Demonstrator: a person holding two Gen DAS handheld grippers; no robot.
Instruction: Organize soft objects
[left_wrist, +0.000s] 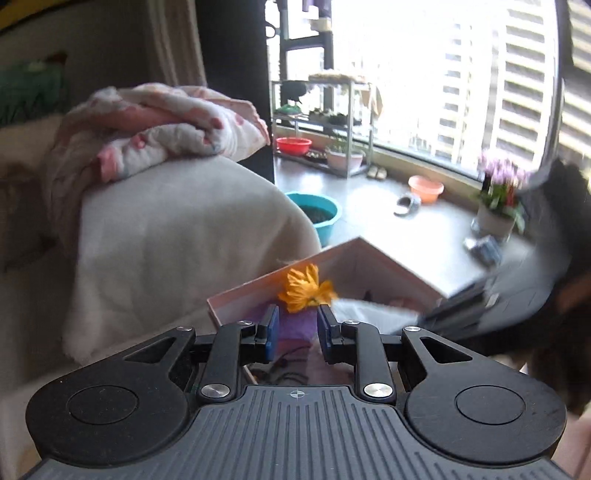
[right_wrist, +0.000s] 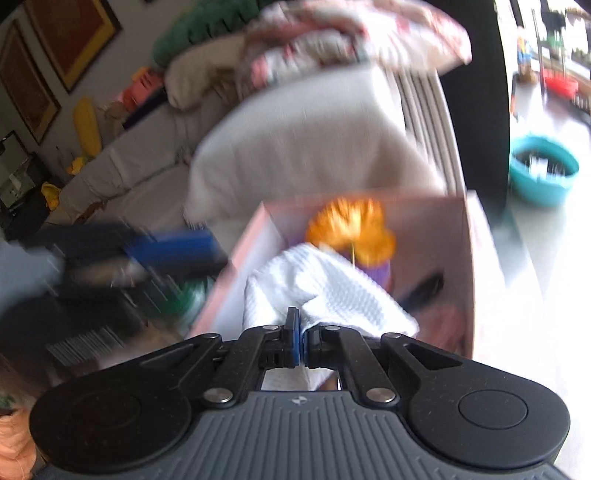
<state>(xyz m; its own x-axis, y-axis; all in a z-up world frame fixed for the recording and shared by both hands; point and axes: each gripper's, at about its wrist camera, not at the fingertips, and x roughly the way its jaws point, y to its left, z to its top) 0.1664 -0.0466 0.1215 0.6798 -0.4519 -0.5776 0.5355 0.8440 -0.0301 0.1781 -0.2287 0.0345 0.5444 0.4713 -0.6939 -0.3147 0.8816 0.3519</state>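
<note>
while your right gripper (right_wrist: 300, 341) pinches the white waffle cloth (right_wrist: 325, 291) over the pink box (right_wrist: 465, 258), its jaws are clamped. your left gripper (left_wrist: 295, 328) stands narrowly apart, the purple block (left_wrist: 297, 325) between its pads; grip unclear.

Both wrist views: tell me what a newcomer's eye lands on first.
The orange flower stands out, sitting in the pink box atop something purple. In front of it, the right gripper is shut on a white waffle-weave cloth over the box. Behind the box, a pink-patterned blanket lies heaped on the pale sofa arm.
</note>
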